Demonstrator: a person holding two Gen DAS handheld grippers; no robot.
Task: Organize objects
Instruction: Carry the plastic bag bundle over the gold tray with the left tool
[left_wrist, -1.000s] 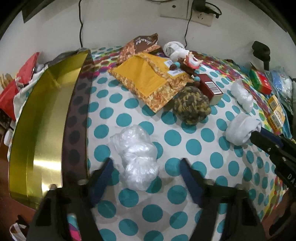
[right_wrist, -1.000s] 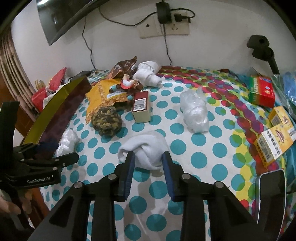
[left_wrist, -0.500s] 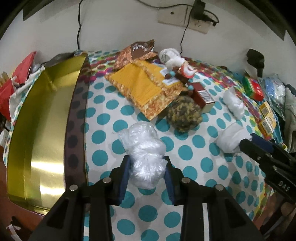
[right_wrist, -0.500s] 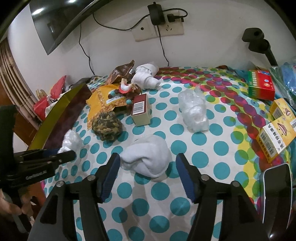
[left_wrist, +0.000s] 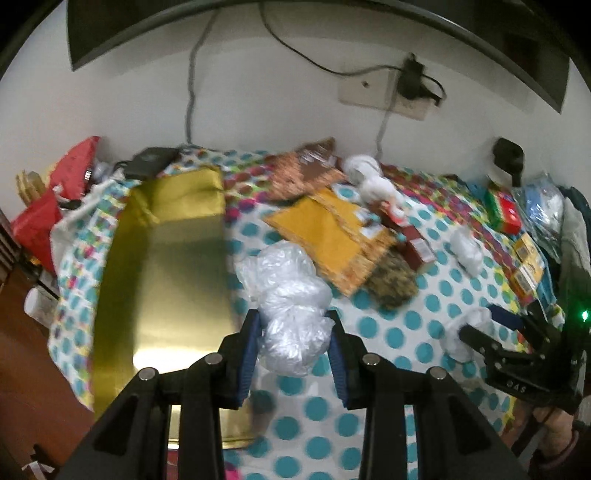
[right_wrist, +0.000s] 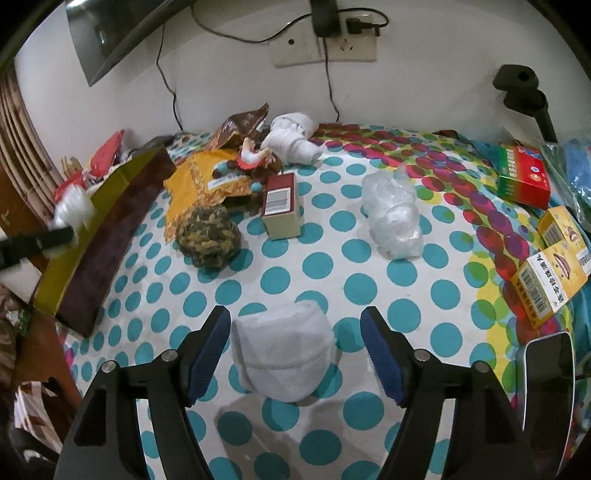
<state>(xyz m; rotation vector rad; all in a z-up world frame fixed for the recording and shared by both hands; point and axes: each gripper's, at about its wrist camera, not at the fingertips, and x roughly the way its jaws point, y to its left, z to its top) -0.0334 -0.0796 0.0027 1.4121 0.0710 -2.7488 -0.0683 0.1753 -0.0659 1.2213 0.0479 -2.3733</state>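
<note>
My left gripper is shut on a crumpled clear plastic bag and holds it lifted beside the gold-lined box. From the right wrist view the bag hangs over the box's rim. My right gripper is open, with a rolled white sock lying on the dotted cloth between its fingers. In the left wrist view the right gripper shows at the right with the sock.
On the dotted cloth lie a camouflage ball, a red-brown carton, a second plastic bag, another white sock roll, an orange pouch, medicine boxes at right and a phone.
My left gripper closed on the plastic bag and lifted it left toward the gold box. My right gripper opened around the white sock and stays over it.
</note>
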